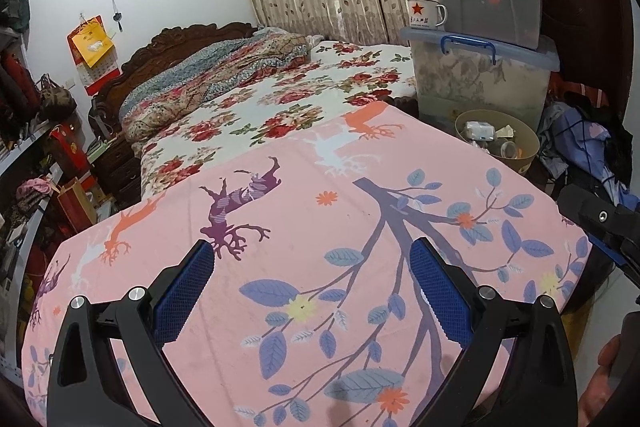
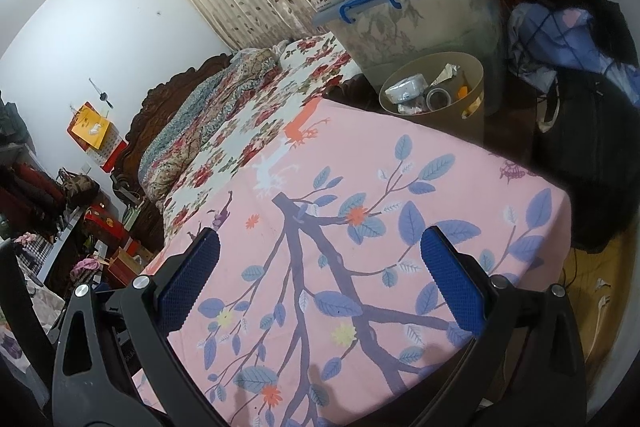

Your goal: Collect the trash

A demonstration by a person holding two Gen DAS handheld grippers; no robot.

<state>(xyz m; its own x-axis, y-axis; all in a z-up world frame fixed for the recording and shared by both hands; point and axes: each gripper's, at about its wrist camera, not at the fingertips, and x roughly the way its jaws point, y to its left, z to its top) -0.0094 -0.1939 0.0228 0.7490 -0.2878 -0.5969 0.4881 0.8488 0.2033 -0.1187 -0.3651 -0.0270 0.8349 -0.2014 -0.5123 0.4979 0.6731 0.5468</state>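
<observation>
Bedroom: trash bin (image 2: 434,89) beyond right tool (image 2: 320,255)

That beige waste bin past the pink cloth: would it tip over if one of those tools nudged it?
Probably easily. The waste bin looks thin-walled and holds only small scraps such as a tape roll, so it seems light. It stands free beside the storage box, which might stop it on that side.

Bin (image 1: 520,151) (image 2: 474,75): round, tan, open-topped, upright, just past the far right corner of the pink cloth (image 1: 320,211) (image 2: 360,187), against the base of a clear tub (image 1: 480,87) (image 2: 420,23). Partly filled with trash: white packet (image 1: 480,131) (image 2: 406,87), tape roll (image 1: 509,149) (image 2: 438,98), crumpled foil (image 2: 446,71), orange bit (image 2: 463,93). Cloth surface bare.
</observation>
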